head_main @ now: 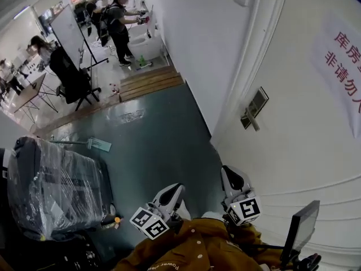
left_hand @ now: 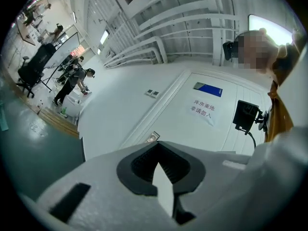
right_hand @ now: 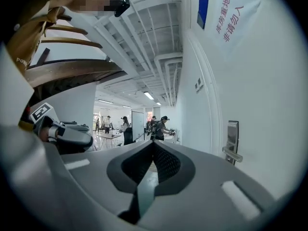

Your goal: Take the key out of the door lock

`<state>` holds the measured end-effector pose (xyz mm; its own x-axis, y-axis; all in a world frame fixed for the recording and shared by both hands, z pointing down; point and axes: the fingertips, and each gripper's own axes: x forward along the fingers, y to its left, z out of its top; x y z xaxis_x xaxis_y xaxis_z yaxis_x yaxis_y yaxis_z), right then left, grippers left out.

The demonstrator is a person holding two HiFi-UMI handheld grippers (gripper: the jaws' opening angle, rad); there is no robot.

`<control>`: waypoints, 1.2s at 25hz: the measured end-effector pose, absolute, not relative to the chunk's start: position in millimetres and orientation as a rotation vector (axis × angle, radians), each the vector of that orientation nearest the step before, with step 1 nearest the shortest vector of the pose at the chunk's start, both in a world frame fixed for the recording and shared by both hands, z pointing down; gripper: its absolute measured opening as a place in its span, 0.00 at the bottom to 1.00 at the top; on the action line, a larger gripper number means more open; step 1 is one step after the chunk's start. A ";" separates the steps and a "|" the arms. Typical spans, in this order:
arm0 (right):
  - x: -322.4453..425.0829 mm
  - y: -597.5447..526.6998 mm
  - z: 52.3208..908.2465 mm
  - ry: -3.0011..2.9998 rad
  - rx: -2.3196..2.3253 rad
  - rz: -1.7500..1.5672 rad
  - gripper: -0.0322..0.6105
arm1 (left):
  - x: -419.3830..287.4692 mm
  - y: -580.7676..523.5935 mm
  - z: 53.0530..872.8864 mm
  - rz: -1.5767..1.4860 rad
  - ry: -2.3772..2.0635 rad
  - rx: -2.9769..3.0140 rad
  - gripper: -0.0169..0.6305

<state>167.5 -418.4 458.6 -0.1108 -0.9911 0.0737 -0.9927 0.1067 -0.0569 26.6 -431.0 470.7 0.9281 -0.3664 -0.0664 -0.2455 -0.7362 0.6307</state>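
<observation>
The white door point(head_main: 293, 140) fills the right of the head view, with its metal lock plate and lever handle point(head_main: 254, 109) well ahead of both grippers. I cannot make out a key in the lock at this size. My left gripper point(head_main: 174, 189) and right gripper point(head_main: 231, 174) are held low, close to the person's brown sleeve, apart from the door. In the left gripper view the left gripper point(left_hand: 159, 163) is shut on nothing, and the lock plate point(left_hand: 153, 136) is small beyond it. The right gripper point(right_hand: 153, 159) is also shut and empty, with the lock plate point(right_hand: 232, 137) at the right.
A dark bulky item wrapped in clear plastic point(head_main: 56, 185) stands at the left on the green floor point(head_main: 163, 145). A black screen on a mount point(head_main: 299, 227) sits by the door at lower right. Far back are a wooden step point(head_main: 149, 82), an office chair point(head_main: 70, 78) and several people point(head_main: 118, 21).
</observation>
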 end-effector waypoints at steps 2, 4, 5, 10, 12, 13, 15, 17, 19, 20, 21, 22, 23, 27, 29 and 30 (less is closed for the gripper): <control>171.8 -439.2 455.7 -2.294 2.124 0.140 0.06 | 35.5 -458.4 471.3 -0.227 -0.386 2.436 0.02; 175.8 -451.8 453.4 -2.264 2.144 0.141 0.06 | 46.5 -477.7 471.7 -0.209 -0.342 2.430 0.02; 179.3 -455.1 452.8 -2.246 2.153 0.141 0.06 | 52.8 -484.5 472.2 -0.202 -0.320 2.425 0.02; 207.2 -464.4 455.2 -2.170 2.202 0.156 0.06 | 90.3 -511.6 480.2 -0.194 -0.241 2.383 0.02; 219.4 -464.1 455.4 -2.147 2.221 0.159 0.06 | 107.9 -516.4 485.9 -0.187 -0.210 2.353 0.02; 225.0 -463.1 455.1 -2.136 2.233 0.160 0.06 | 117.4 -517.6 489.6 -0.177 -0.188 2.337 0.02; 235.8 -460.0 454.3 -2.111 2.260 0.157 0.06 | 138.6 -521.0 498.3 -0.157 -0.136 2.311 0.02; 245.9 -454.6 454.6 -2.080 2.287 0.155 0.06 | 160.3 -527.6 508.3 -0.146 -0.092 2.291 0.02; 255.4 -447.4 456.0 -2.050 2.302 0.160 0.06 | 182.2 -535.6 518.8 -0.139 -0.054 2.255 0.02; 260.5 -443.5 456.3 -2.037 2.308 0.160 0.06 | 193.8 -539.7 524.0 -0.135 -0.032 2.233 0.02; 265.6 -439.4 456.1 -2.026 2.313 0.158 0.06 | 206.0 -543.8 528.9 -0.129 -0.010 2.211 0.02; 270.9 -435.3 455.8 -2.014 2.319 0.156 0.06 | 218.7 -548.0 533.4 -0.123 0.011 2.192 0.02; 276.0 -431.1 455.6 -2.001 2.324 0.154 0.06 | 231.9 -552.3 537.8 -0.117 0.030 2.170 0.02; 293.8 -415.0 454.7 -1.939 2.357 0.147 0.06 | 282.8 -566.8 565.8 -0.062 0.075 2.032 0.05; 300.3 -407.8 451.7 -1.923 2.380 0.124 0.06 | 308.0 -568.2 576.9 -0.021 0.091 1.987 0.16; 303.3 -404.7 450.7 -1.919 2.388 0.116 0.06 | 320.4 -570.5 583.0 -0.007 0.096 1.977 0.17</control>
